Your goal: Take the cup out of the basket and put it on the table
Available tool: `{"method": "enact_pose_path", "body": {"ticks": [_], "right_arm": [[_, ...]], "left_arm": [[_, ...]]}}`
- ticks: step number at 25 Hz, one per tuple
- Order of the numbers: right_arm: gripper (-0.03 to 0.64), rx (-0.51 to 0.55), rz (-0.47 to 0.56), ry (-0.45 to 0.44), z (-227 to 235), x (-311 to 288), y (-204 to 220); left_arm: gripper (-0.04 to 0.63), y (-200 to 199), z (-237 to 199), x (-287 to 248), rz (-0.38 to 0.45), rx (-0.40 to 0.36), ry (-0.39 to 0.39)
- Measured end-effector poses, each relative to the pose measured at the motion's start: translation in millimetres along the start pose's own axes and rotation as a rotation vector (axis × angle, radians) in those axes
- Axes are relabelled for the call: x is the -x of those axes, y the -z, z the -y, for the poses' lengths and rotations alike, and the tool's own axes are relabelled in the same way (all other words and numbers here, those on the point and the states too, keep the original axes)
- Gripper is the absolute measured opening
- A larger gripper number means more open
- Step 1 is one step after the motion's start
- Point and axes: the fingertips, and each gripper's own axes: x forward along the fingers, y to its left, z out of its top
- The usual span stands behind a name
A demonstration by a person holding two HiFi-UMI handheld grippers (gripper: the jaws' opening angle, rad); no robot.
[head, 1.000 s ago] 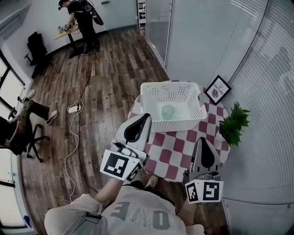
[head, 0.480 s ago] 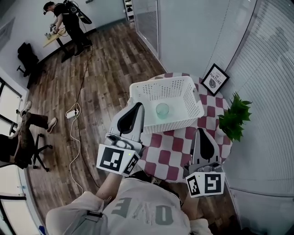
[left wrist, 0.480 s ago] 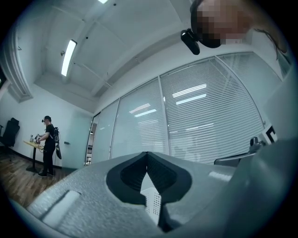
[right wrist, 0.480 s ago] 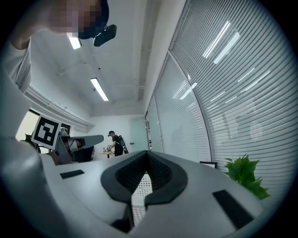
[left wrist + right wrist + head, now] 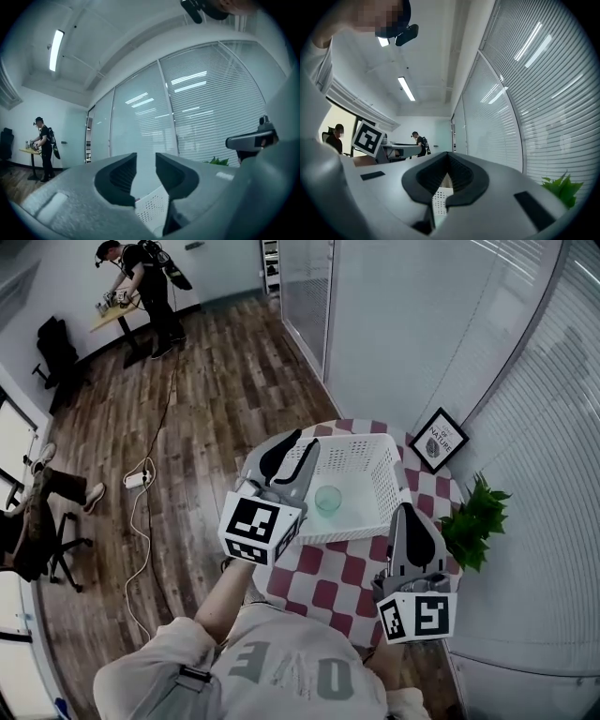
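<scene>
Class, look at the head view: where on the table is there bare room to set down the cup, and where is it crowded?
Free: the table is bare between the basket and its near edge. Crowded: the far right, where the frame and the plant close in on the basket.

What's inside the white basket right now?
One clear cup on the floor of the basket. The left gripper, its empty jaws having just opened, hides the left end.

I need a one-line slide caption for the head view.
Left tongs, just opening and empty, hover at the white basket holding the cup; right tongs, shut, over the checkered table.
</scene>
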Motion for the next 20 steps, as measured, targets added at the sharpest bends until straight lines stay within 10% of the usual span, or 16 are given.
{"method": "enact_pose_path", "body": {"ticks": [3,12,20], "right_arm": [[0.011,0.012,-0.009,-0.025,-0.2,-13.4,2.6],[0.011,-0.021,-0.087,-0.003,8.8,-21.9,29.6],[0.011,-0.012,-0.13,0.012,12.0,-26.7,37.3]], "left_arm": [[0.224,22.9,-1.8,-32.4,-0.1,0.003,0.05],[0.235,196.5,37.5,-109.2,-0.709,0.062,0.429],[0.235,335.4,49.1,-96.2,-1.18,-0.163,0.563]]}}
